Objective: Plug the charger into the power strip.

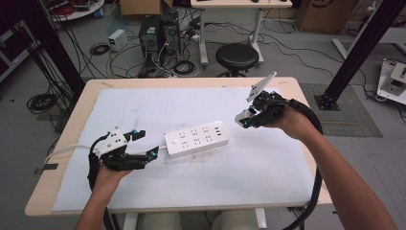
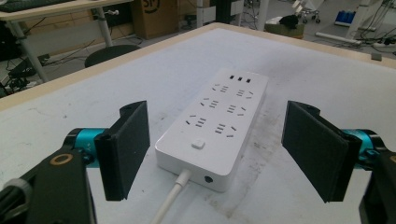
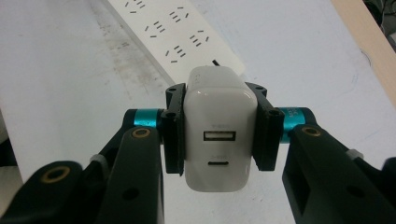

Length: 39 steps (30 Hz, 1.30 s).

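Observation:
A white power strip (image 1: 196, 139) with several sockets lies flat on the white mat in the middle of the table. Its white cord (image 2: 168, 200) leaves the end nearest my left gripper (image 1: 146, 143). That gripper rests low at the left. In the left gripper view the left gripper (image 2: 219, 135) is open, its jaws spread wide either side of the strip's (image 2: 219, 121) switch end without touching it. My right gripper (image 1: 245, 120) hovers above the mat just right of the strip. The right gripper (image 3: 215, 93) is shut on a white USB charger (image 3: 217, 130), ports facing the camera, above the strip's (image 3: 173, 32) far end.
A white mat (image 1: 268, 163) covers most of the wooden table (image 1: 306, 100). Behind the table stand a black stool (image 1: 236, 56) and computer towers (image 1: 158, 33) amid floor cables. A black frame post (image 1: 356, 48) rises at the right.

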Tool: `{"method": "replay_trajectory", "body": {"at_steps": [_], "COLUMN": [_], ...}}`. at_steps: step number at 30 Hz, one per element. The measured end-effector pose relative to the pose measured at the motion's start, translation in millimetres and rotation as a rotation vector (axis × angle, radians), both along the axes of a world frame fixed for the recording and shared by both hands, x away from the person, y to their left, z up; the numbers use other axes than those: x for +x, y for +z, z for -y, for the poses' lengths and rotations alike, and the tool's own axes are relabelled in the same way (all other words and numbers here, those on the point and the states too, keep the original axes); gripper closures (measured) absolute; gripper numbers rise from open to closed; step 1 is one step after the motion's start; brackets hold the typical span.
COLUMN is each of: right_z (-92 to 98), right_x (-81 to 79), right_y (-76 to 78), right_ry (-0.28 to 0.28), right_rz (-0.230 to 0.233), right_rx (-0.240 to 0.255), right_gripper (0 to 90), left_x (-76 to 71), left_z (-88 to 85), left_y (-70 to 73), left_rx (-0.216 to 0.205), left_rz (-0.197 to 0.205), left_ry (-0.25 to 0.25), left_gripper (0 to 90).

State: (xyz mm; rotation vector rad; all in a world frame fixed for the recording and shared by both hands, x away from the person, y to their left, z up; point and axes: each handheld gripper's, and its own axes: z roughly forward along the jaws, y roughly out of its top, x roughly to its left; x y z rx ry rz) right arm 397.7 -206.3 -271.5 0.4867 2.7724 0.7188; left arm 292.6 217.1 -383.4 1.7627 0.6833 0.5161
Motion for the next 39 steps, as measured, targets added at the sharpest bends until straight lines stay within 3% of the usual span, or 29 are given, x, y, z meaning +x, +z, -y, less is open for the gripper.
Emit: {"method": "replay_trajectory", "body": {"at_steps": [14, 15, 23, 39], "right_z": [-39.0, -55.8, -83.9, -117.3], "right_x": [25.8, 33.8, 44.5, 57.4], "right_y": [-4.6, -9.3, -17.7, -47.3], "right_ry": [0.091, 0.128, 0.2, 0.32], "right_rz": [-0.003, -0.005, -0.011, -0.031], "right_rx": [-0.086, -0.128, -0.186, -0.29], "right_gripper": [63.6, 63.6, 63.6, 63.7], "left_x": [-2.8, -3.8, -3.9, -3.4], "left_z": [-4.4, -5.1, -5.8, -10.2], "left_y": [-7.0, -8.1, -9.5, -14.7], "left_rx": [0.003, 0.01, 0.019, 0.023], "left_rz": [-0.002, -0.004, -0.008, -0.017], "left_ry": [-0.006, -0.014, -0.02, -0.034], "left_gripper": [23.6, 23.7, 23.6, 23.6]}}
